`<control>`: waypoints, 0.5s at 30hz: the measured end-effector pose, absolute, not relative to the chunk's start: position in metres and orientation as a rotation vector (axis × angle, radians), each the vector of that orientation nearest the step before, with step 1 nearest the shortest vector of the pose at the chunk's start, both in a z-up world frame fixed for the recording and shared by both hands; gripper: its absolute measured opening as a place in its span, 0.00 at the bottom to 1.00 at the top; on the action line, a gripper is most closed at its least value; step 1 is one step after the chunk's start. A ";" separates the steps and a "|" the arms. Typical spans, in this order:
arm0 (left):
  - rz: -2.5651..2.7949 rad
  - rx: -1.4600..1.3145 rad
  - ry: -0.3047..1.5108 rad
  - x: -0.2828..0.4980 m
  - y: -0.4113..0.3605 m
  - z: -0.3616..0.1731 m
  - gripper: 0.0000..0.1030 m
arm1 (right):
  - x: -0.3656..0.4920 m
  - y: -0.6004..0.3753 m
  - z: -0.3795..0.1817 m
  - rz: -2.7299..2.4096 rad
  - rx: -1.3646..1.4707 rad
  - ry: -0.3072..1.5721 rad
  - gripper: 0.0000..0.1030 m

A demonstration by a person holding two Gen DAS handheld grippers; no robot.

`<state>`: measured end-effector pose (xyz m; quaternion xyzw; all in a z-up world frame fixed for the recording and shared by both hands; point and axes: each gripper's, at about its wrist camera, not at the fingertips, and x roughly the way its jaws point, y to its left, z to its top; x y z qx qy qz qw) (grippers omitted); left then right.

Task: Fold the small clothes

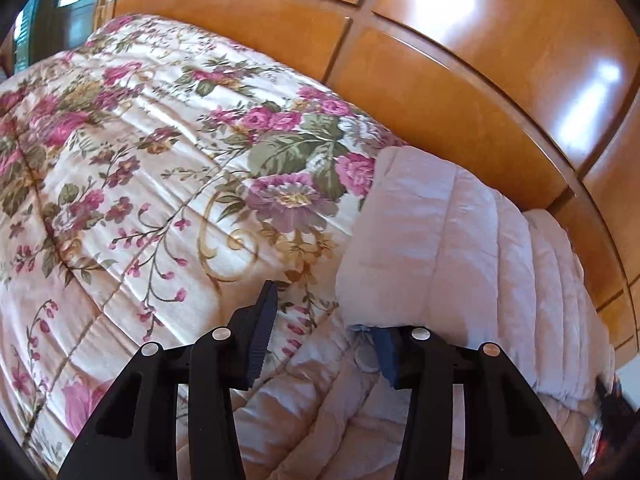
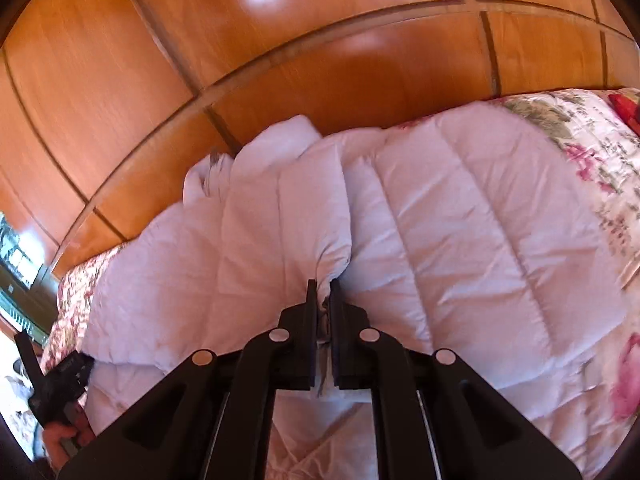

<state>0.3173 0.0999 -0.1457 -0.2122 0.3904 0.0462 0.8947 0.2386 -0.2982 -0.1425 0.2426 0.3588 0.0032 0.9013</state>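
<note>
A pale pink quilted garment (image 2: 440, 208) lies spread on the floral bedspread (image 1: 140, 168). In the right wrist view my right gripper (image 2: 323, 285) is shut on a pinched fold of the garment's near edge, and cloth bunches up between the pads. In the left wrist view the garment (image 1: 432, 248) lies to the right. My left gripper (image 1: 324, 312) stands open at its near corner. Its left finger (image 1: 262, 328) is over the bedspread, and the garment's hem partly covers its right finger (image 1: 390, 360). The pads are not pressing on cloth.
Glossy wooden wardrobe panels (image 1: 460, 80) rise right behind the bed's far edge. A hand (image 2: 60, 438) holding the other gripper shows at the lower left of the right wrist view. A red item (image 2: 624, 108) lies at the far right on the bedspread.
</note>
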 end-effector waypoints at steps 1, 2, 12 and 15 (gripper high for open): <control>0.097 -0.458 0.807 0.316 0.103 -0.147 0.44 | 0.238 -0.297 -0.143 0.008 0.498 0.739 0.04; 0.092 -0.475 0.802 0.315 0.105 -0.148 0.44 | 0.238 -0.298 -0.144 0.011 0.499 0.737 0.05; 0.089 -0.455 0.697 0.251 0.105 -0.111 0.44 | 0.234 -0.304 -0.151 0.043 0.563 0.706 0.05; 0.028 -0.371 0.631 0.258 0.084 -0.083 0.44 | 0.233 -0.304 -0.151 0.046 0.566 0.703 0.05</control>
